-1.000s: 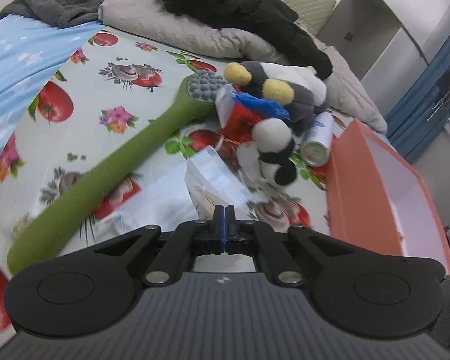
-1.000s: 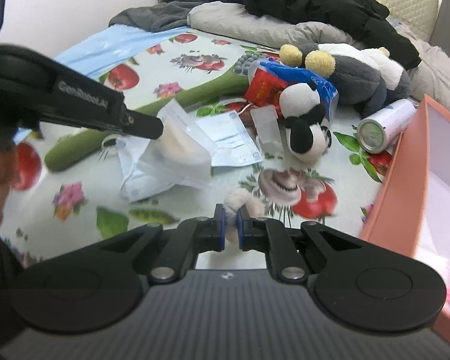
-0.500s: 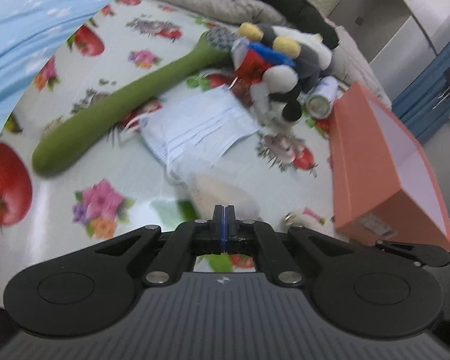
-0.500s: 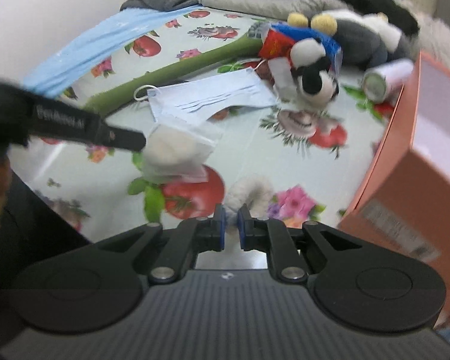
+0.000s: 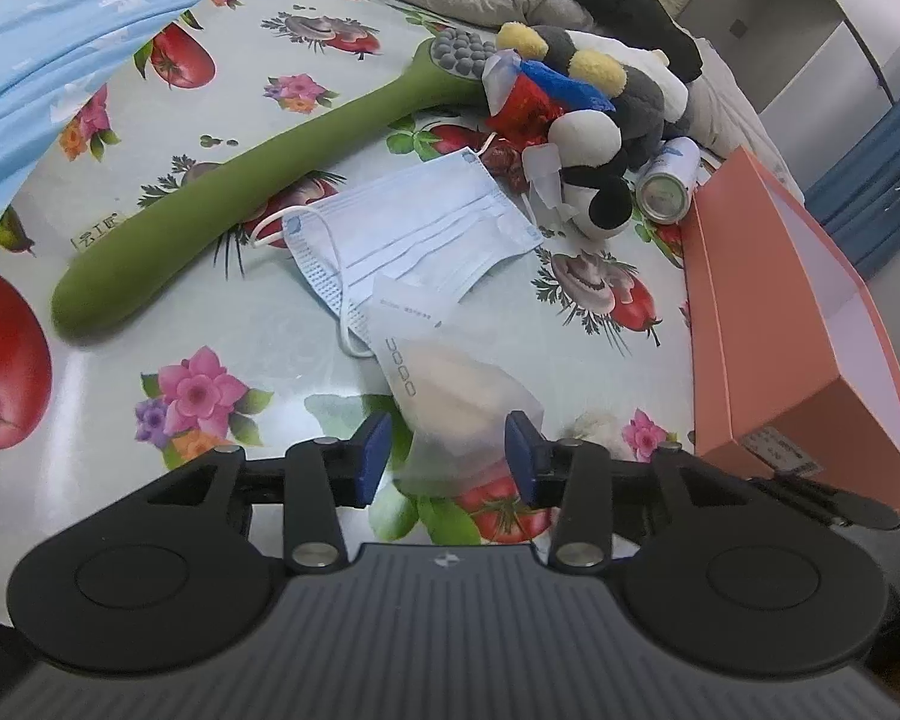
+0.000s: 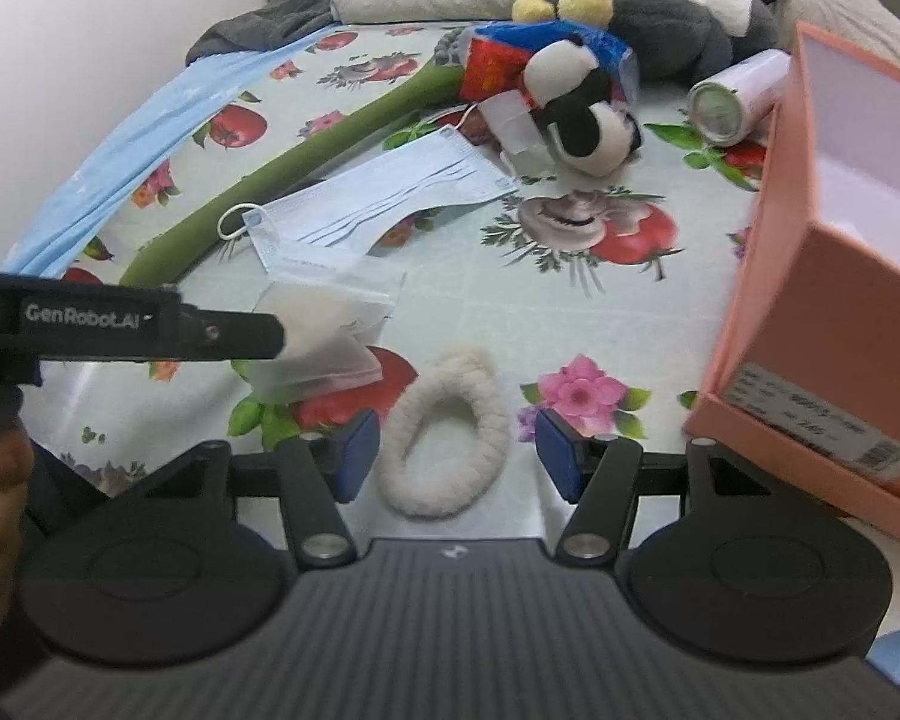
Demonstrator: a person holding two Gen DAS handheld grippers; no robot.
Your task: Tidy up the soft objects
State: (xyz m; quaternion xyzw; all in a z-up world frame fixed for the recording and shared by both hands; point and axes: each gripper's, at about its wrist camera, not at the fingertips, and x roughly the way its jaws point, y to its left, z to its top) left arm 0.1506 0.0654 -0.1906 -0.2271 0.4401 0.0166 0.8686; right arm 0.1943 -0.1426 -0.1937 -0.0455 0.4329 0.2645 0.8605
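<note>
While both of your tongs stand open, nothing is gripped: the left tongs [image 5: 447,450] straddle a pouch [image 5: 456,402] that lies on the bed [image 5: 258,360], and the right tongs [image 6: 457,453] straddle a ring [image 6: 444,432] of cream fleece just right of it. Each soft thing sits between spread pads, so you look set either to close on it or to leave it there; the views do not tell which. The two lie near you, apart from the heap, probably so each can be reached with its own tool.

The box [image 6: 834,276] stands at the right with its open top up and its near corner just beside the ring. It is the likely home for the soft things, and its wall is the edge to clear when you lift across. A mask [image 5: 414,234] lies just beyond the pouch, its far end touching or tucked under the pouch's edge, so it may drag along. Far off, the panda [image 5: 594,162], a can [image 5: 669,180] and a green stick [image 5: 240,186] crowd together. Between that heap and your tongs the bed is bare beside the box, giving room to swing right.
</note>
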